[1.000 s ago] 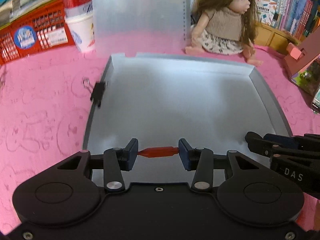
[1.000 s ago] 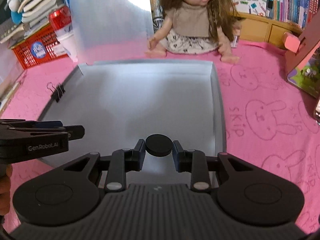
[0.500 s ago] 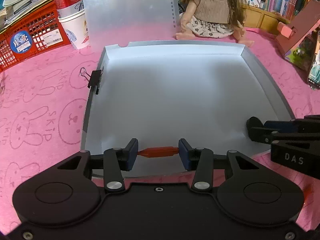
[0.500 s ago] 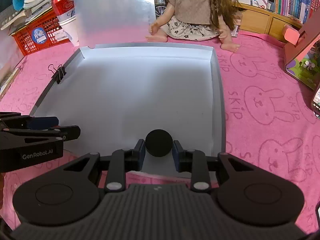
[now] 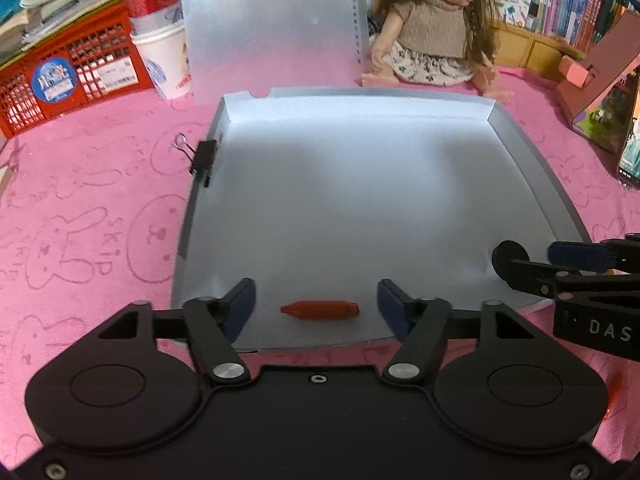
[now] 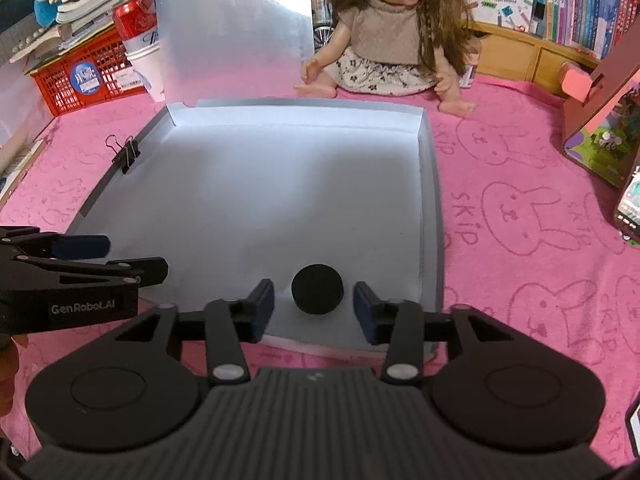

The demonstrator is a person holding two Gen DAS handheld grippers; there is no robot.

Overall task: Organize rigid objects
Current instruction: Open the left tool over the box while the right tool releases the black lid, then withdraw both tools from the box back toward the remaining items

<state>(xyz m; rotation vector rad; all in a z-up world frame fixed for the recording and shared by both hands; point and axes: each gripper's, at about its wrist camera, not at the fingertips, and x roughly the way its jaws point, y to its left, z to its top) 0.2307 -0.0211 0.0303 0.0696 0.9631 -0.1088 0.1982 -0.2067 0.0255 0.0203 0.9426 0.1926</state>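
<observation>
Grey tray [image 5: 532,160] holds red crayon [image 5: 319,310] and black disc [image 6: 317,289] — both grippers' jaws wide apart, holding nothing.

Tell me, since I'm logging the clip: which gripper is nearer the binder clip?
Left. The left gripper is open near the tray's clip-side edge; the right gripper is farther from the binder clip.

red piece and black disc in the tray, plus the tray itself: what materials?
Red piece: likely plastic, smooth with a slight sheen, tapered to a tip at one end.
Black disc: matte black, no highlights; rubber or plastic, cannot tell which.
Tray: thin grey-white sheet with folded-up walls and notched corners, so plastic sheet or card; its upright flap looks translucent and glossy, favouring plastic.
</observation>
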